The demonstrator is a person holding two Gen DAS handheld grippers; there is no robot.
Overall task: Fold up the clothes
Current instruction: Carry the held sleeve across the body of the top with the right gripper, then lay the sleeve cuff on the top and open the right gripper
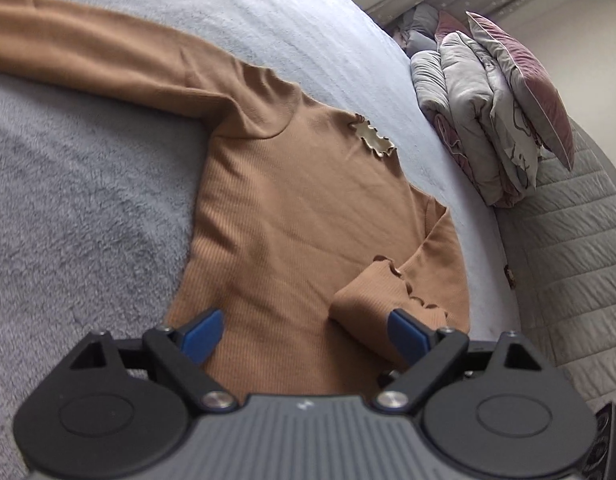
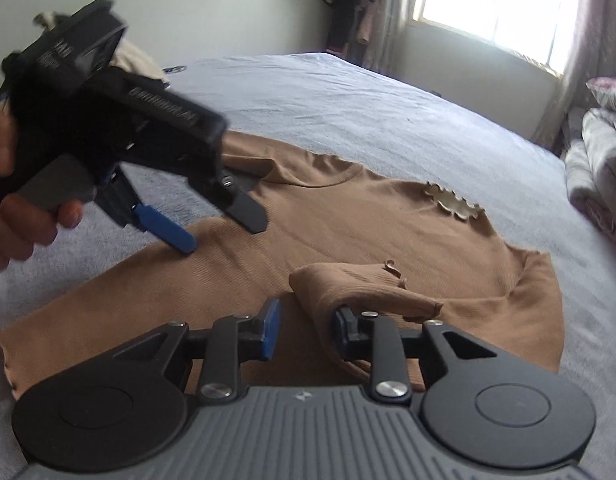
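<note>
A brown ribbed long-sleeve top point(image 1: 291, 208) lies flat on the grey-blue bedspread point(image 1: 87, 200), one sleeve point(image 2: 348, 284) folded across its body. In the left wrist view the left gripper point(image 1: 303, 334) stands wide, released, over the hem, with the folded sleeve's frilled cuff point(image 1: 404, 280) at about 1 o'clock from its jaws. The right gripper point(image 2: 303, 334) is partly parted and clamps nothing; the sleeve fold lies just beyond its right-hand pad, at 1 o'clock

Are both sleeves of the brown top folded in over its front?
No, one sleeve lies folded over the brown top, but the other sleeve stretches out across the bed.
</note>
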